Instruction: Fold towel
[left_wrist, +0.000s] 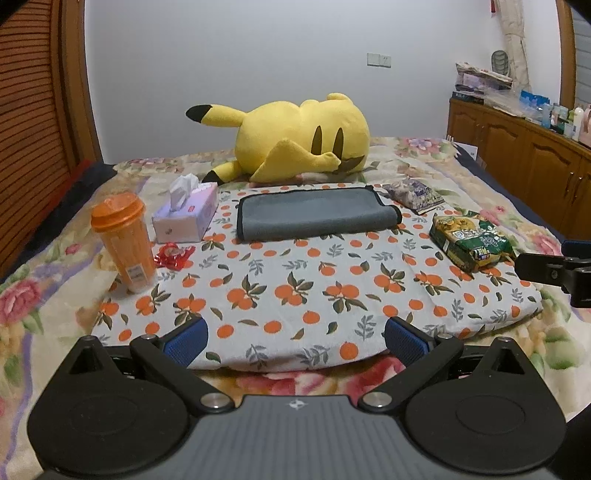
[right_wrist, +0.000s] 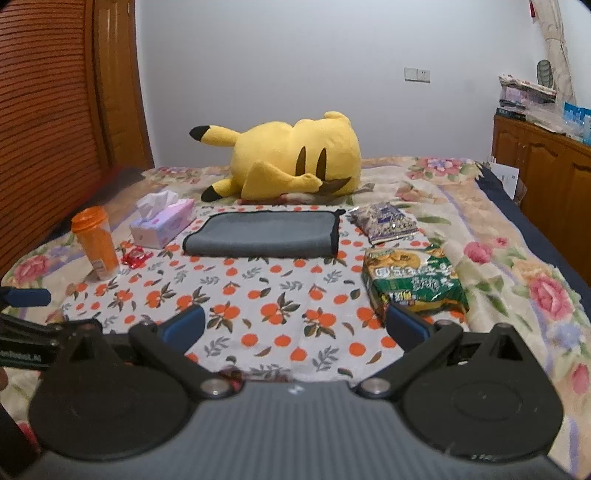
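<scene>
Grey towel (left_wrist: 314, 212) lies folded at frame centre, well beyond both wide-open, empty tongs (left_wrist: 295, 341) (right_wrist: 295, 328).

— How is the light?
— Dim, even indoor light, slightly bluish on the white wall (left_wrist: 258, 55); shadows are soft.
— Sharpness?
— Slightly grainy and soft. Fisheye bending curves the wooden headboard (right_wrist: 55, 110), and corners go black.

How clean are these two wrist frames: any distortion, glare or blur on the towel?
Left wrist view: strong fisheye bending of the wooden headboard, dark corners; the folded grey towel with black edging is sharp under flat, soft light. Right wrist view: same curvature, no glare, towel clear, only soft shadows.
</scene>
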